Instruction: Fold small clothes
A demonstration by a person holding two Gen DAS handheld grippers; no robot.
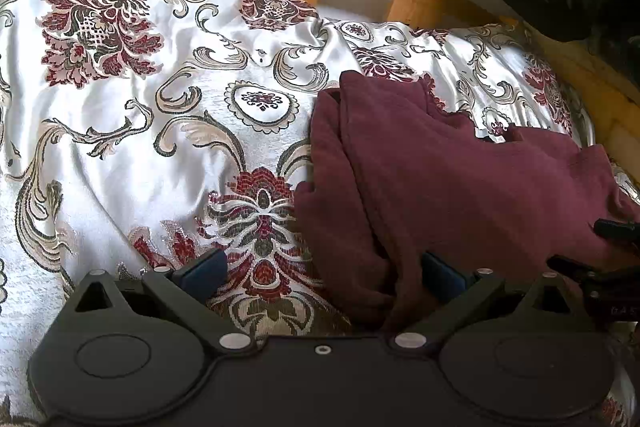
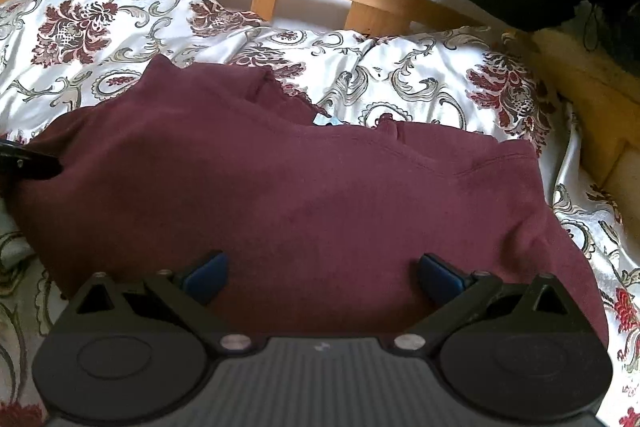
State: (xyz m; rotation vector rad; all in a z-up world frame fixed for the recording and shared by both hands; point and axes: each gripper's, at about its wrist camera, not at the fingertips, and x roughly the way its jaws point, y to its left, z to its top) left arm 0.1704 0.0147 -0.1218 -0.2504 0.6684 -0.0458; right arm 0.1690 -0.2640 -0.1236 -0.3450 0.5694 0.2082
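**Desk:** Where is the garment?

**Photographer:** The maroon top (image 2: 280, 179) lies partly folded on the floral bedspread (image 1: 140, 115). The left gripper (image 1: 324, 273) straddles its edge and the right gripper (image 2: 322, 273) hovers over its hem, both spread wide and empty, apparently ready to lift.

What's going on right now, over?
Left gripper open at the maroon top's edge. Right gripper open above it. Top partly folded on the bedspread. Nothing blocking.
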